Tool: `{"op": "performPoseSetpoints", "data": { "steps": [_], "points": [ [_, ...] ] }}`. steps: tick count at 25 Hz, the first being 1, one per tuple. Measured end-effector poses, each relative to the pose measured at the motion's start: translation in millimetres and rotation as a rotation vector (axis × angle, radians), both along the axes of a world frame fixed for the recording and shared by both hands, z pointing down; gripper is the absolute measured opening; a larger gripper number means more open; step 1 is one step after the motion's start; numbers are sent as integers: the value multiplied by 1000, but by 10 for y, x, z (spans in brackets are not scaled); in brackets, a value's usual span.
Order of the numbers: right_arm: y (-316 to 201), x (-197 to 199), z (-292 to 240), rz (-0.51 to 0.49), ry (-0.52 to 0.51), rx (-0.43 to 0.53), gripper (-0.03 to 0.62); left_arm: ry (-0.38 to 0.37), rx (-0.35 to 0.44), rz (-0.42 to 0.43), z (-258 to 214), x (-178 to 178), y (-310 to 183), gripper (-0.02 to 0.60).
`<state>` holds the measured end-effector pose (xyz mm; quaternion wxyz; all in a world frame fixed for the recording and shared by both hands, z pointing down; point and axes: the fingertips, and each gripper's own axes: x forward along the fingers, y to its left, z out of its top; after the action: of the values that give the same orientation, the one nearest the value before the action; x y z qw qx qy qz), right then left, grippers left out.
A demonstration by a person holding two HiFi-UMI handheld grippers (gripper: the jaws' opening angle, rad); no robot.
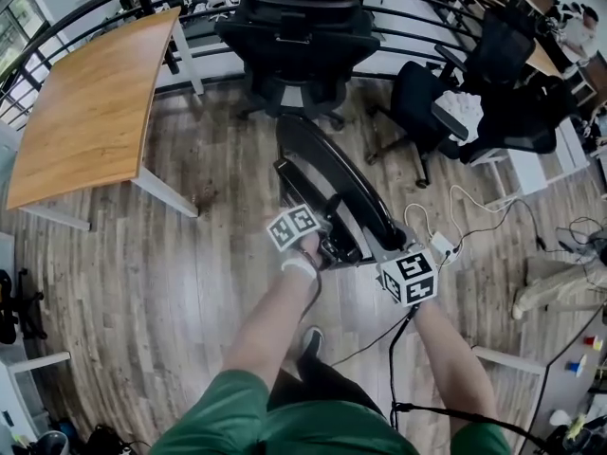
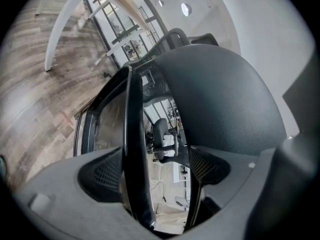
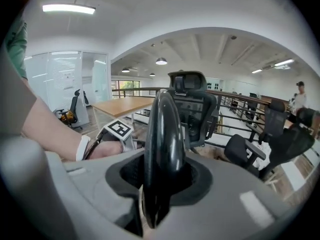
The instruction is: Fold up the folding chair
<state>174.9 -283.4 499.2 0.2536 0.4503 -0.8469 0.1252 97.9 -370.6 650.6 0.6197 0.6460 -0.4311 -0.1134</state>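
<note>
The folding chair [image 1: 332, 183] stands on the floor [image 1: 190, 282] directly ahead of the person and appears nearly closed. Its black frame looks rigid, smooth and moderately heavy, so take hold on the rim rather than on a panel face. The right tongs [image 3: 162, 181] are clamped on the rim, while the left tongs [image 2: 155, 174] stand wide with a rim bar loose between the jaws. Open floor lies left toward the desk [image 1: 85, 112], but office chairs [image 1: 299, 41] crowd the far and right sides.
</note>
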Motion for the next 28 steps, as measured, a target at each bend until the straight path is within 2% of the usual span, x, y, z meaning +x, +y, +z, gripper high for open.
{"op": "performPoseSetpoints", "data": {
  "steps": [2,5,7,11,15,24,28],
  "points": [
    [-57,128,-37,33,-7,1,124,-30,15,46,-1,94,-32,399],
    [-137,263,-60,61,-2,15,137,-132,56,172,24,232,-25,399],
    [-192,339,-65,72,-1,24,137,-157,72,213,28,290,-21,399],
    [-290,489,-59,85,-6,28,137,-132,77,212,35,313,24,399],
    [-394,606,-52,88,-13,20,137,-106,63,213,9,174,222,399],
    [-462,728,-22,77,-26,6,135,-103,15,179,-130,-555,1049,397],
    [-460,735,-9,77,-26,4,135,-107,27,166,-343,-821,1332,396]
  ]
}}
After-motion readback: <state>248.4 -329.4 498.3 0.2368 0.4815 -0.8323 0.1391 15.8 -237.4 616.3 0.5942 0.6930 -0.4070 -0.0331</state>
